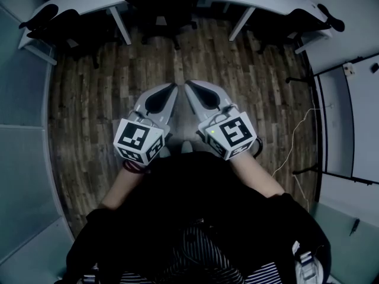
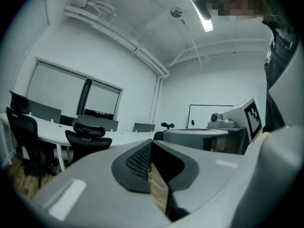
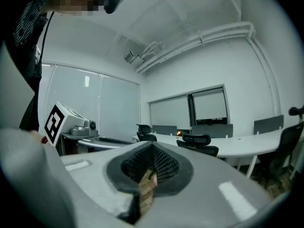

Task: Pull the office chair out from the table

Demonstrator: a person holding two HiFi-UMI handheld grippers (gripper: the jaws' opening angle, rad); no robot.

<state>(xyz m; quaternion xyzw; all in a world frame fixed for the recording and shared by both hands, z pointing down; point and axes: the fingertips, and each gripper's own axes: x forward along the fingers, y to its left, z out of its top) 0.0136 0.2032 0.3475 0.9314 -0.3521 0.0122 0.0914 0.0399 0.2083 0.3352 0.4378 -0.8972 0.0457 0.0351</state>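
A black office chair (image 1: 157,5) stands tucked under the curved white table (image 1: 89,2) at the far end of the wooden floor. My left gripper (image 1: 173,88) and right gripper (image 1: 189,86) hover side by side, well short of the chair, both shut with nothing held. In the left gripper view the shut jaws (image 2: 151,145) point level toward the table (image 2: 121,137), with the chair (image 2: 88,137) ahead at left. In the right gripper view the shut jaws (image 3: 152,147) face the chair (image 3: 199,145) and table (image 3: 249,144).
More black chairs stand at the table's left end (image 1: 50,22) and right end (image 1: 281,25). A whiteboard on a stand (image 1: 355,117) and a loose cable (image 1: 294,141) lie to the right. A glass wall (image 1: 23,135) runs along the left.
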